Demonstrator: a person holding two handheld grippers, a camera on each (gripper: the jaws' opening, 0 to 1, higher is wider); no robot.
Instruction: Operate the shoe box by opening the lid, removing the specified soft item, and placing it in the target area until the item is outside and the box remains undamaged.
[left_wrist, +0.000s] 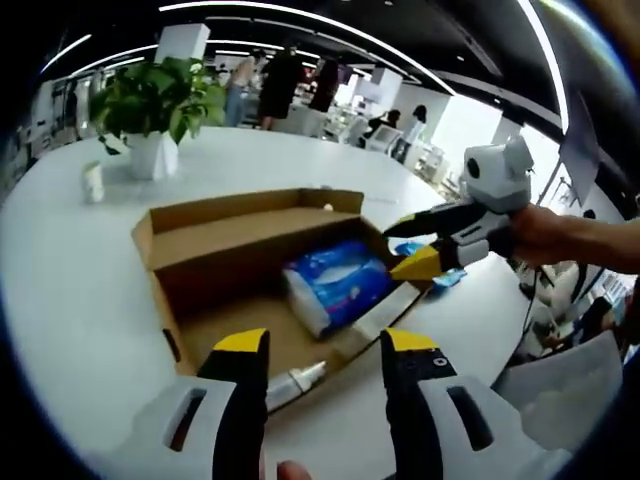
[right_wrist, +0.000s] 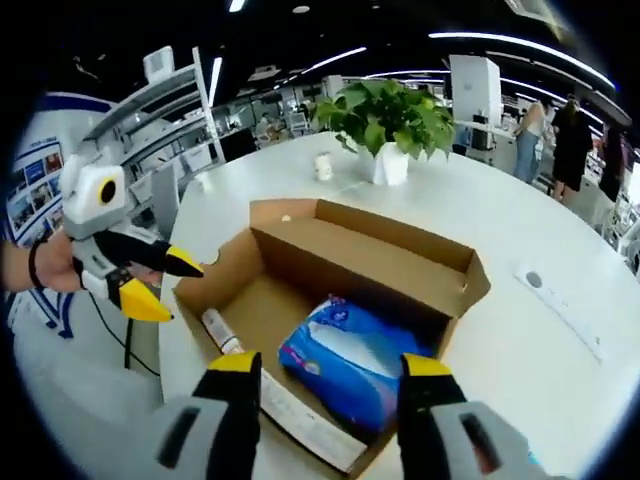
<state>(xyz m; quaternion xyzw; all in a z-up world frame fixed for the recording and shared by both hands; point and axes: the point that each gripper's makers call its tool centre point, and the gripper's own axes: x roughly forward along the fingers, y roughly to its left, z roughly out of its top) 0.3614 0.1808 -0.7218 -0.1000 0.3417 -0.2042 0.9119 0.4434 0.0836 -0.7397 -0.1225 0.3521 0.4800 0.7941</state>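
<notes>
The brown cardboard shoe box (right_wrist: 360, 300) lies open on the round white desk (right_wrist: 520, 230), its lid already folded back, so what remains, as I judge it, is the lift-out. Inside sits a blue-and-white soft plastic pack of tissues (right_wrist: 350, 360), directly ahead of the right claw (right_wrist: 330, 368) and just beyond its yellow tips; from the left claw (left_wrist: 327, 345) it lies ahead and slightly right (left_wrist: 335, 285). Both claws stand wide with nothing between the jaws.

The pack looks light and squashy, with a slick film wrapper that may slide under the pads. A grip across its short width, near the middle and deep enough to gather the filling rather than only the film, seems safest. A hard squeeze would probably do no more than crease it.

A small white tube (left_wrist: 295, 382) lies along the box's near wall, just ahead of the left claw. The cardboard walls look thin, so the jaws should come down clear of them.
</notes>
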